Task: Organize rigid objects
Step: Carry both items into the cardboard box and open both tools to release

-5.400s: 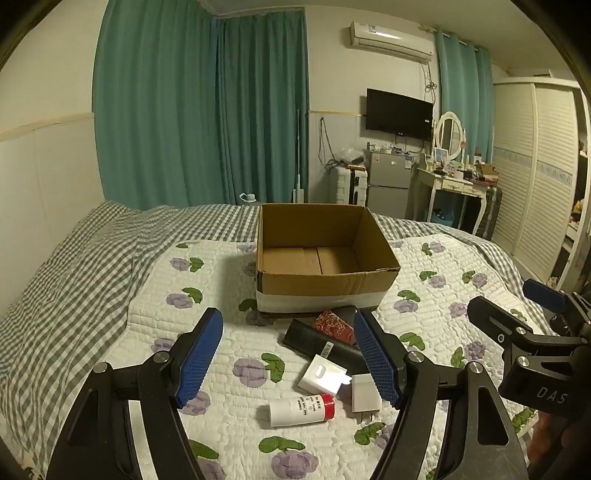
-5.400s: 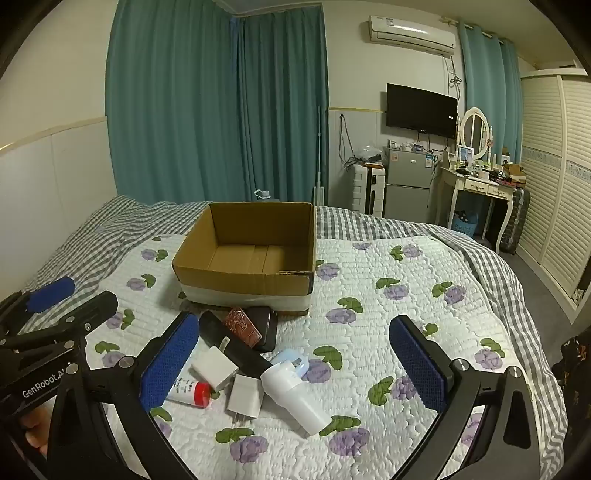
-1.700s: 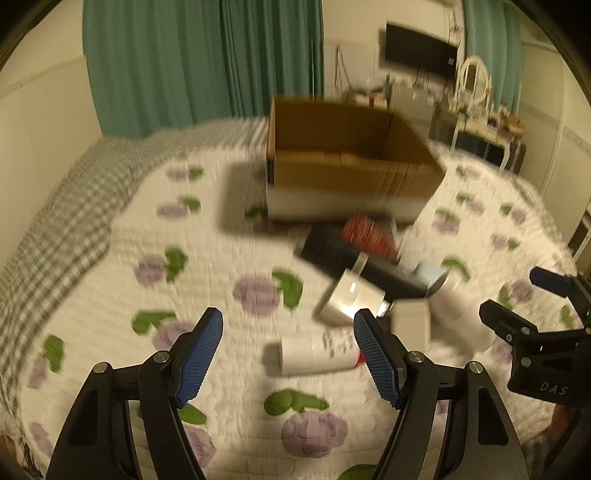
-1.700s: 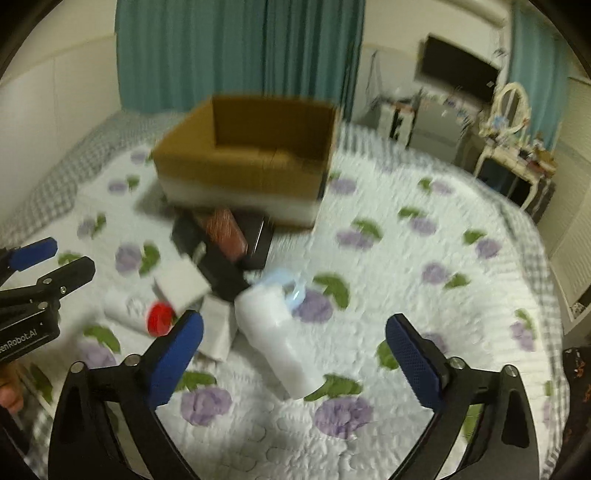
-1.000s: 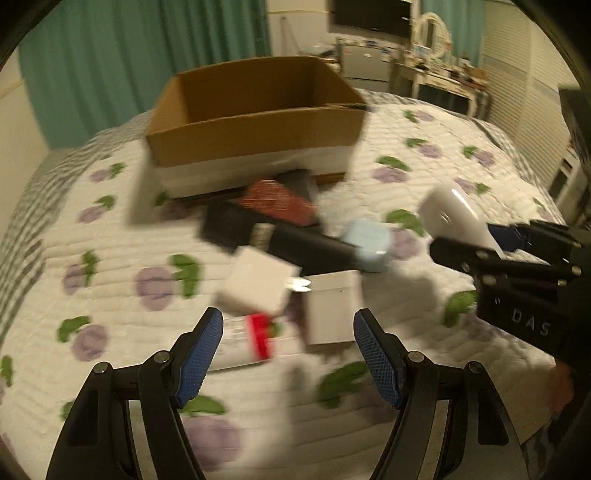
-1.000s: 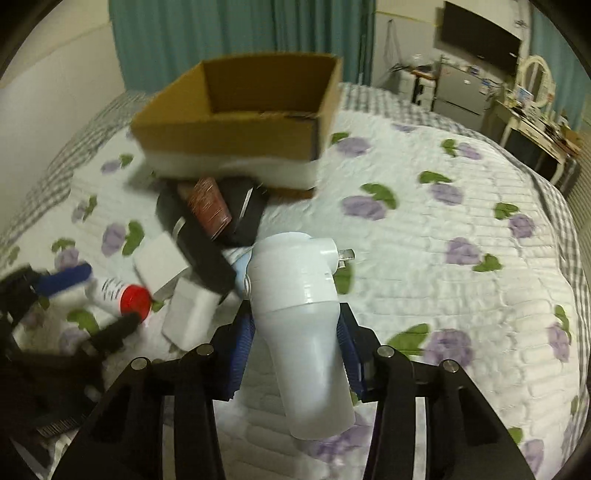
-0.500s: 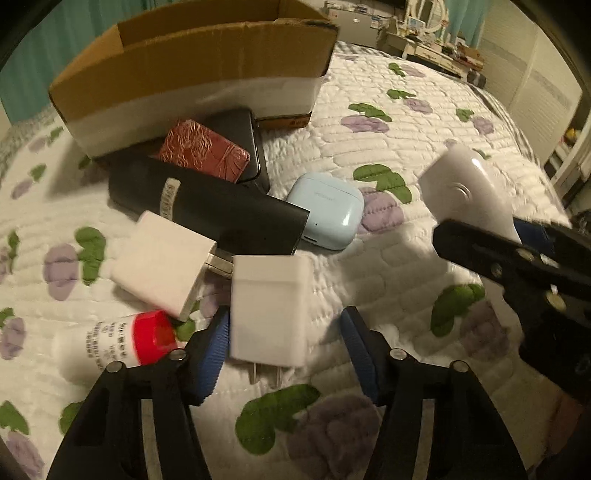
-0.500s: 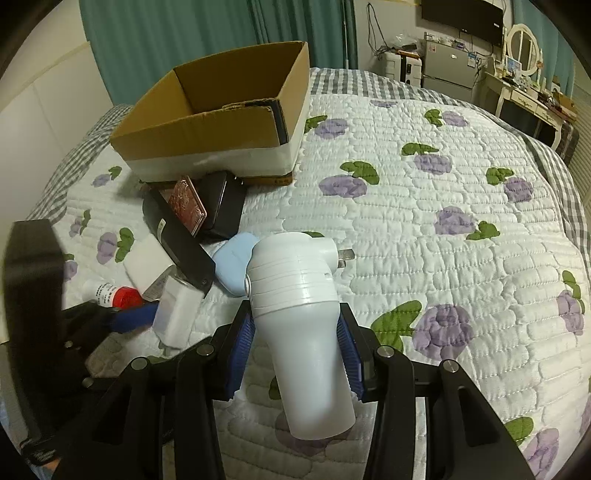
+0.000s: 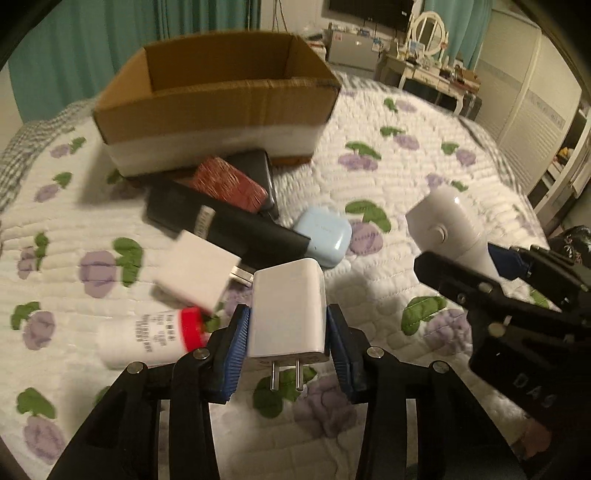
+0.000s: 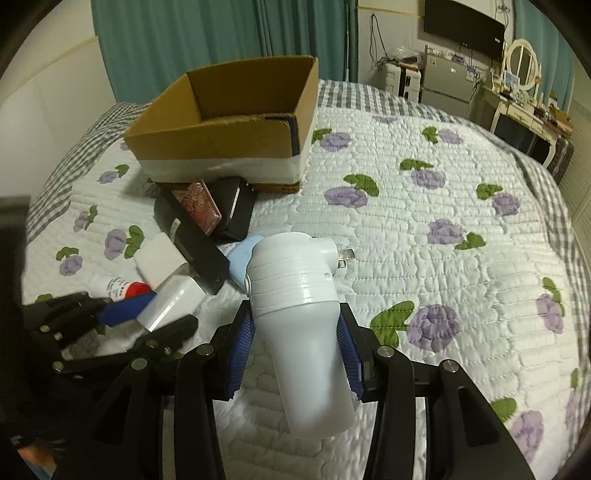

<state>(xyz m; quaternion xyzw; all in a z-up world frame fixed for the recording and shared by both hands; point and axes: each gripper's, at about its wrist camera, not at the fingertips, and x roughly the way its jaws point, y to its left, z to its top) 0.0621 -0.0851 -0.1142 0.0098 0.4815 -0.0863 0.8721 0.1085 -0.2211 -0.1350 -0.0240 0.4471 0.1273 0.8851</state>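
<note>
My left gripper (image 9: pixel 287 314) is shut on a white plug charger (image 9: pixel 288 291), both blue pads pressing its sides, prongs pointing toward me. My right gripper (image 10: pixel 295 332) is shut on a white cylindrical plug device (image 10: pixel 295 280), held just above the quilt; the left wrist view shows that device (image 9: pixel 443 225) at the right. An open cardboard box (image 9: pixel 221 99) stands behind the pile. On the quilt lie a second white charger (image 9: pixel 195 271), a white tube with a red cap (image 9: pixel 147 339), a long black box (image 9: pixel 221 221), a red patterned case (image 9: pixel 229 184) and a light-blue earbud case (image 9: pixel 325 236).
Everything rests on a bed with a white flowered quilt (image 10: pixel 443 258) over a grey checked cover. Teal curtains (image 10: pixel 221 33) hang behind the box. A white dressing table (image 10: pixel 517 107) and a wardrobe (image 9: pixel 546 122) stand off the bed's right side.
My left gripper came down over the pile, closed on the white charger and drew it back from the other objects. The right gripper took up the white plug device and now holds it still.
</note>
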